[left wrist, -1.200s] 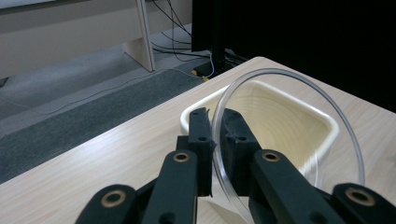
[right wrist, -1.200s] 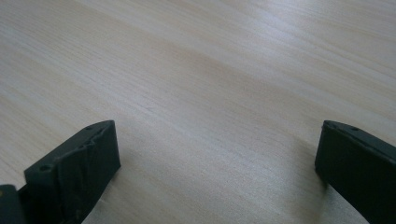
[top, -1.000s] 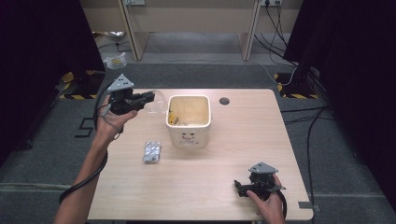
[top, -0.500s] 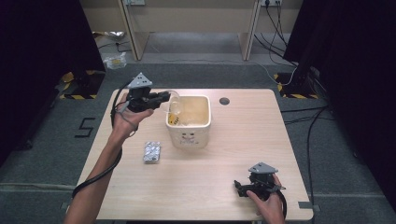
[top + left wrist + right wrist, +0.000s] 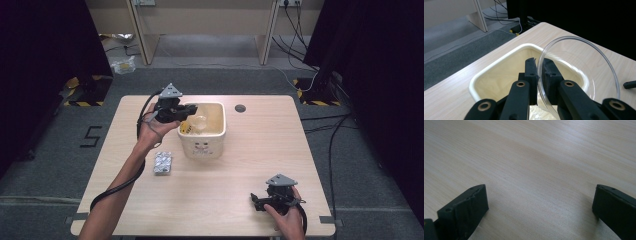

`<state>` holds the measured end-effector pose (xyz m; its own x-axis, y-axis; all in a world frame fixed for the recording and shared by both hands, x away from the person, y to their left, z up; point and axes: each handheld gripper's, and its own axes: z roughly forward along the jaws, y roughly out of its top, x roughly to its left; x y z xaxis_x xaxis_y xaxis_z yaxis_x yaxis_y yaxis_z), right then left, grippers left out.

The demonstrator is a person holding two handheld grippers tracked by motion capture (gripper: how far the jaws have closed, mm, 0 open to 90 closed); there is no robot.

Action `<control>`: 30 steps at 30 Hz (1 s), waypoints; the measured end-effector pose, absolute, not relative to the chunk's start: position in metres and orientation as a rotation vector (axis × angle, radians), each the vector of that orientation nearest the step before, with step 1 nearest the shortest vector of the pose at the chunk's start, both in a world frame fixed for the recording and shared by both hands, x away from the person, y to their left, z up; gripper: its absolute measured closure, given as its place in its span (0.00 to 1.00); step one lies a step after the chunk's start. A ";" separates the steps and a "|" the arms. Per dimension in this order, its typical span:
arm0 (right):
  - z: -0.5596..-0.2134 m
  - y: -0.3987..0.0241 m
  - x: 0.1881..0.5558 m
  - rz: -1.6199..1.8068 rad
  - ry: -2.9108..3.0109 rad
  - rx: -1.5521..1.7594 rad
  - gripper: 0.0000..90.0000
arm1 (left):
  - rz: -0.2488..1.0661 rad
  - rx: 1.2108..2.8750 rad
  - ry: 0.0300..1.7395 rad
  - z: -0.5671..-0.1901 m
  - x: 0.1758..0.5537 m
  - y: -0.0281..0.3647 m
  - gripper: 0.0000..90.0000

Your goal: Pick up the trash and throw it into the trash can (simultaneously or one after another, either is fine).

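Two tongs in my hands. Left tongs clenched on rim of clear plastic cup, cup tilted on side, mouth over left edge of cream bin. Blister pack near-left on desk. Right tongs released, near-right, well apart.

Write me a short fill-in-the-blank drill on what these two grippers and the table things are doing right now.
1. The left gripper is shut on the rim of a clear plastic ____.
2. That gripper holds it above the cream square ____.
3. The silver blister pack lies on the pale wooden table to the ____ of the cream container in the high view.
4. The right gripper rests with its jaws ____.

Missing words: cup; tub; left; open
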<state>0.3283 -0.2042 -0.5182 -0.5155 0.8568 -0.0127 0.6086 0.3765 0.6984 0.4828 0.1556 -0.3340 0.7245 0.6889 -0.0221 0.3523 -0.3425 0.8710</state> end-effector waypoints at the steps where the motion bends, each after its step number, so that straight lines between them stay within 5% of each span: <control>1: -0.518 -0.204 0.328 0.914 2.269 1.275 0.01 | 0.426 1.978 0.798 -0.338 0.485 0.152 0.92; 20: -0.518 -0.204 0.328 0.915 2.273 1.271 0.01 | 0.365 2.066 0.829 -0.365 0.499 0.136 0.89; 30: -0.518 -0.204 0.328 0.915 2.275 1.272 0.01 | 0.342 2.003 0.877 -0.357 0.499 0.145 0.58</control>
<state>0.3280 -0.2037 -0.5181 -0.5199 0.8542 -0.0109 0.6088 0.3794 0.6967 0.4991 0.1452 -0.3574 0.7106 0.6974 -0.0935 0.4498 -0.3480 0.8225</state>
